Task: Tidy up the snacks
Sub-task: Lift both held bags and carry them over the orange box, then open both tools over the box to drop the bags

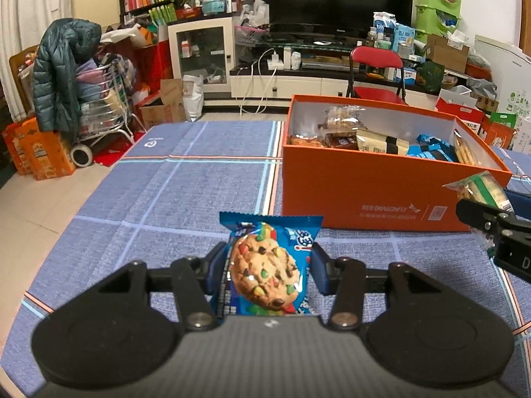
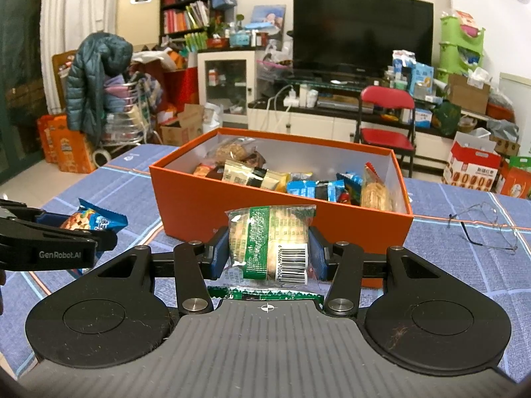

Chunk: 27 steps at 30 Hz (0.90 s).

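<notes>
**Operator:** Ahead of both grippers, across a strip of blue checked tablecloth point(image 1: 186, 179), sits the orange shoebox point(image 1: 365, 185) I'm filling. It's open-topped and already holds a jumble of wrapped snacks. From my left gripper point(image 1: 269, 270) the box lies forward and off to the right; from my right gripper point(image 2: 268, 252) it's almost dead ahead, with its near wall just beyond the fingertips.

**Observer:** What are you carrying?

**Operator:** Left side is clamped on a blue chocolate-chip cookie packet point(image 1: 270, 265), standing upright between the blue pads, its crimped top edge pointing away from me. Right side is closed on a clear-and-green cracker packet point(image 2: 270, 242), also upright, barcode facing the camera, pinched across its width.

**Observer:** Which goes in first?

**Operator:** I'd judge the right. It's the nearer one and lined up with the box, so a lift over the near rim and a short push forward should do it. The left needs a diagonal carry rightward, and in its view the right gripper sits between it and the box's near corner, so going together risks a bump.

**Observer:** Anything else close by?

**Operator:** A pair of wire-rimmed glasses point(image 2: 484, 229) lies on the cloth to the right of the box, well clear of my path. Room inside the box looks best near the front wall, though I can't see its floor there.
</notes>
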{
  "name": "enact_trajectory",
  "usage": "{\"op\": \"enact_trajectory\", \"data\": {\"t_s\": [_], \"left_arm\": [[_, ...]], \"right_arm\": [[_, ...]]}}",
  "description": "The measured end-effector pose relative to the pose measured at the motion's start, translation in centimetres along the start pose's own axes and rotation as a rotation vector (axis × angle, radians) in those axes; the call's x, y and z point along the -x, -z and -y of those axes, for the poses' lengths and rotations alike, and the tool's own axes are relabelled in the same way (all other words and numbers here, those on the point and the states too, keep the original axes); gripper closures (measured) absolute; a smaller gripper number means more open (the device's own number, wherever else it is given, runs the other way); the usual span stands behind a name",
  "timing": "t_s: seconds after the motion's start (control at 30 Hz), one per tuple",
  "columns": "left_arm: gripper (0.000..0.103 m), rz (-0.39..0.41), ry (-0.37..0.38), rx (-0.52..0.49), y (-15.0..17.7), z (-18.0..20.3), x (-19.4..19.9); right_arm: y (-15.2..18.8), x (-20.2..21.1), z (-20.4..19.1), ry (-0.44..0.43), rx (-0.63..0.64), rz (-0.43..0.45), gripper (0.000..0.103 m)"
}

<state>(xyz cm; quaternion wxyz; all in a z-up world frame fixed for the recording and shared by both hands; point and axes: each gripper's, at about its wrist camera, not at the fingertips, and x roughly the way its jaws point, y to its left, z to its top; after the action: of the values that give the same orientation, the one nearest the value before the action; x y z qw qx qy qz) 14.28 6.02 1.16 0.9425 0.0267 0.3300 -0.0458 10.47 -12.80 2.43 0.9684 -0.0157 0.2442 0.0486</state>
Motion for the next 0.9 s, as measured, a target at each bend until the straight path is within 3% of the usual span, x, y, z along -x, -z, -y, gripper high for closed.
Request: {"op": "enact_trajectory", "data": {"t_s": [0.3,0.43,0.9], "left_arm": [[0.053,0.015,0.002,-0.007,-0.5,-0.1,0.6],[0.053,0.031,0.017,-0.005,-1.6,-0.1,1.2],[0.053,0.079,0.044,-0.03,-8.3,2.0,-0.1]], "right_arm": [[-0.2,0.2,-0.3,-0.01,-0.011,-0.002,0.069],[-1.9,1.0,0.1,-0.017,-0.052,0.027,0.068],[-6.3,0.1,4.7,0.059,-0.121,0.061,0.068]]}}
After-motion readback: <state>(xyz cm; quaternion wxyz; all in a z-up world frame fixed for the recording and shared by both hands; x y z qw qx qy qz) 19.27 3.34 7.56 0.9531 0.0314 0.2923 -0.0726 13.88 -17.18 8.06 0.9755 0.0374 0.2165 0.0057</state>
